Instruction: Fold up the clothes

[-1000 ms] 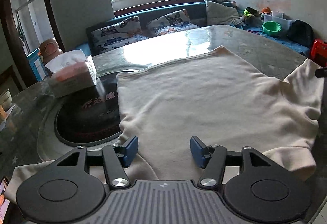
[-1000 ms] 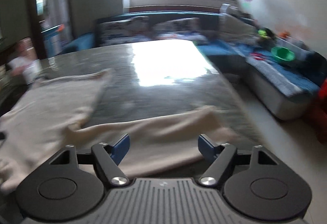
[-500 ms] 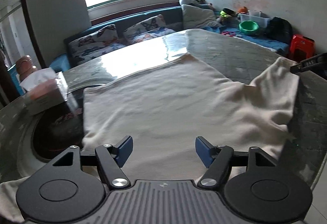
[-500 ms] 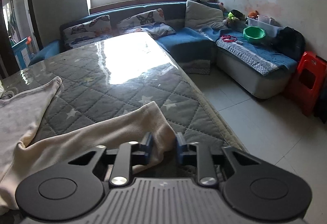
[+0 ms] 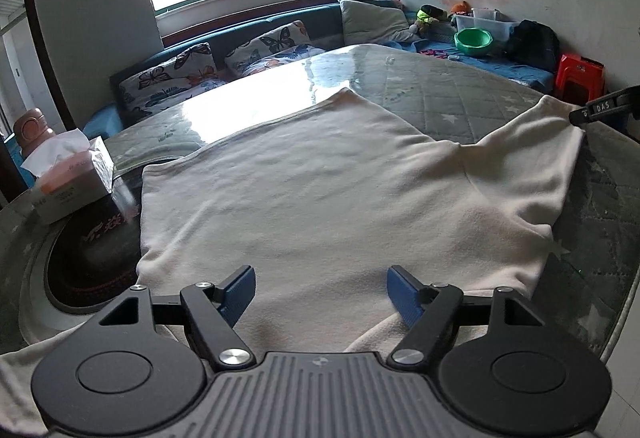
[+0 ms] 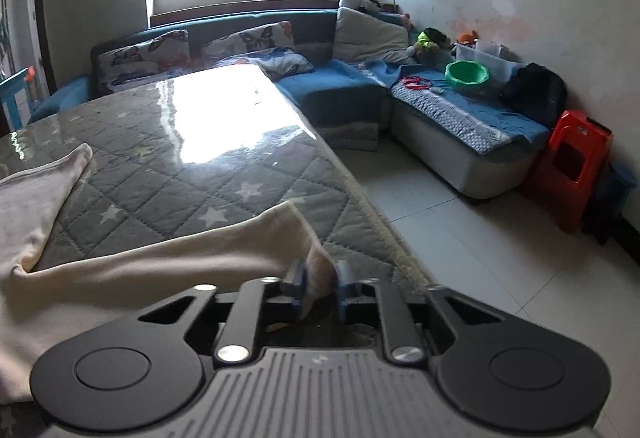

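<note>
A cream long-sleeved top (image 5: 320, 190) lies spread flat on the quilted grey table (image 5: 440, 94). My left gripper (image 5: 321, 292) is open and empty, hovering over the near part of the top. My right gripper (image 6: 320, 288) is shut on the cuff of the top's right sleeve (image 6: 168, 262) near the table's right edge; the sleeve is lifted a little. In the left wrist view the right gripper's tip (image 5: 596, 108) shows at the far right, holding the sleeve end.
A tissue box (image 5: 68, 178) and a brown bottle (image 5: 30, 128) stand at the table's left, beside a dark round inset (image 5: 92, 250). A blue sofa (image 6: 460, 126) and a red stool (image 6: 572, 166) stand beyond the table's right edge (image 6: 380, 222).
My right gripper closed on the sleeve cuff and has lifted it slightly. My left gripper stayed open and shifted over the top's near part.
</note>
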A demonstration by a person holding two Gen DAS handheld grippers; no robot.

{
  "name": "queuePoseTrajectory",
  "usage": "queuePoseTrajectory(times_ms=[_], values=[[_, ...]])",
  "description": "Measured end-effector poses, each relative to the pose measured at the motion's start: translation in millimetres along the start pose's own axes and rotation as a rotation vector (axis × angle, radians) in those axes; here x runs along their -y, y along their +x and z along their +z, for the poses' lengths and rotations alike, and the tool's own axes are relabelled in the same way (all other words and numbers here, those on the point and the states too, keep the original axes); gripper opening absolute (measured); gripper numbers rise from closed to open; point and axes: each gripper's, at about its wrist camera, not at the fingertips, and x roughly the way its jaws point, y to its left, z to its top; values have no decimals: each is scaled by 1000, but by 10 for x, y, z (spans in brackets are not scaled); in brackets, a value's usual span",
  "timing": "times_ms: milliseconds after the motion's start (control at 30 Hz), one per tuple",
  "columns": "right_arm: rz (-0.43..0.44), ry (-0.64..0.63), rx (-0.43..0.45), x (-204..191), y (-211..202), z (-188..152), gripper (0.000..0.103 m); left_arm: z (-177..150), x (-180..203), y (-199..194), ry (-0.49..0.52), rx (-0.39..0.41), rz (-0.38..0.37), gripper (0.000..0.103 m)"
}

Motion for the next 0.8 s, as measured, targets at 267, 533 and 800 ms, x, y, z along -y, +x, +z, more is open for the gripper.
queuePoseTrajectory(times_ms=[267,533,800], values=[[114,-80,61,-301,-139,138,21,-2,8,-3,-4,0,1,80],[186,-121,-8,-601,194,158,27,13,-30,12,-21,-13,-2,87],[225,-166,18,-688,-65,128,37,29,-43,32,-34,-23,-9,93]])
